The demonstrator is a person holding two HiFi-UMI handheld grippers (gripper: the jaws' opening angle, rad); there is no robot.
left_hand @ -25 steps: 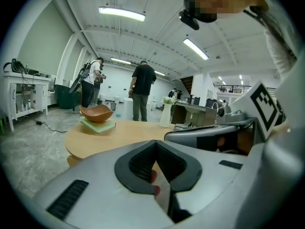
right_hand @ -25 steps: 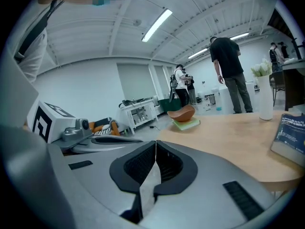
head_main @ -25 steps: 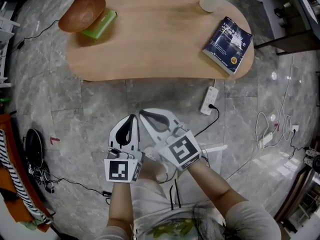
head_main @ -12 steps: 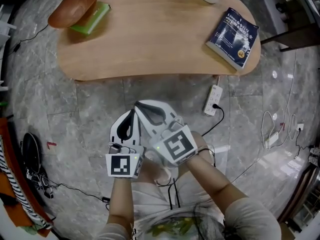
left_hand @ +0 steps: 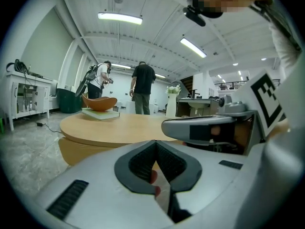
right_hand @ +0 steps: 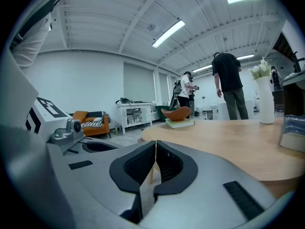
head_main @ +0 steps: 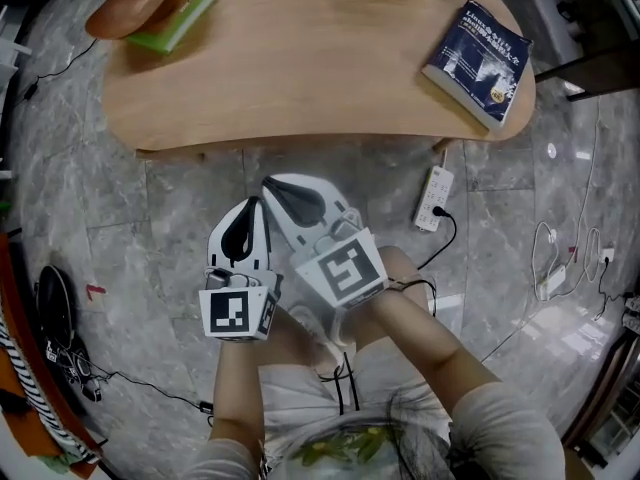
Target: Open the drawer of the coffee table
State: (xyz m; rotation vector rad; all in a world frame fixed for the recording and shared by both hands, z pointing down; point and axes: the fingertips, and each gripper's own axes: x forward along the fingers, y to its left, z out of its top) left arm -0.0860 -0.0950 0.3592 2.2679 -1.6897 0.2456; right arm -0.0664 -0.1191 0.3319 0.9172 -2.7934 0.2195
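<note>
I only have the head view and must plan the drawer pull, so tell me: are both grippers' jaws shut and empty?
Observer: Yes. In their own views the left gripper and the right gripper each have their jaws together with nothing between them.
Operator: Good. Is anyone standing near the coffee table? My view stops at its top.
Observer: Yes. The left gripper view shows a person in a black top standing beyond the far side of the coffee table, facing away.
</note>
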